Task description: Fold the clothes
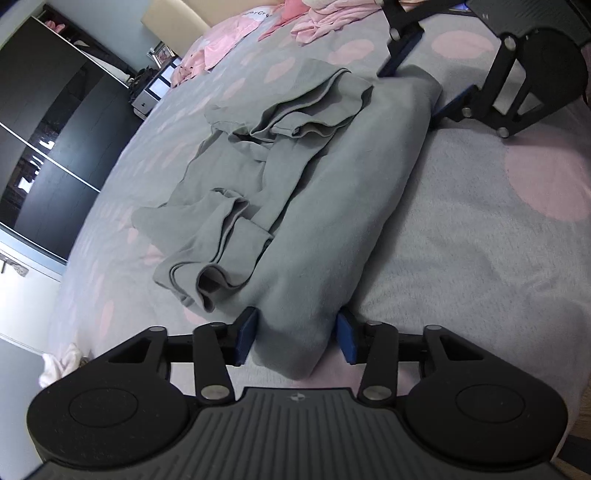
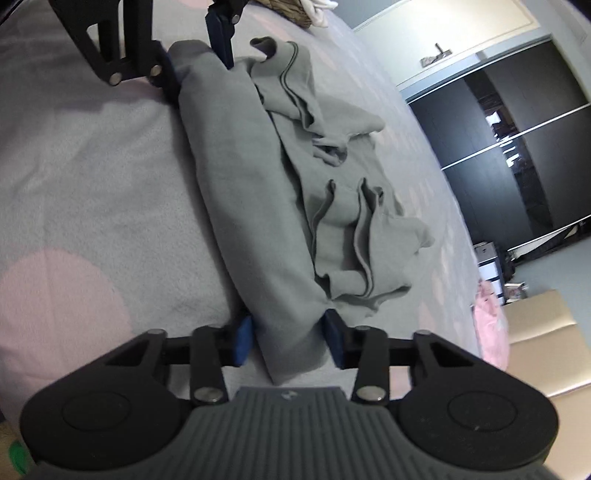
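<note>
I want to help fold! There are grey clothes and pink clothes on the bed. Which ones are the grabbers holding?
The grey garment: the left gripper and right gripper pinch its ends. The pink clothes lie untouched.

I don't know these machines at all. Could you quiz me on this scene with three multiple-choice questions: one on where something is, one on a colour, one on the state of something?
1. Where do the left tongs and right tongs meet the grey garment?
A. at opposite ends of its thick fold
B. both on one sleeve
C. nowhere near it

2. What colour are the spots on the bedspread?
A. green
B. pink
C. black

3. How does the garment lie?
A. flat and spread out
B. hanging in the air
C. partly folded, a thick roll along one side

Answers: 1 A, each wrist view shows the fold's end between blue pads; 2 B, pale pink rounds on grey; 3 C, the roll lies beside rumpled layers.
</note>
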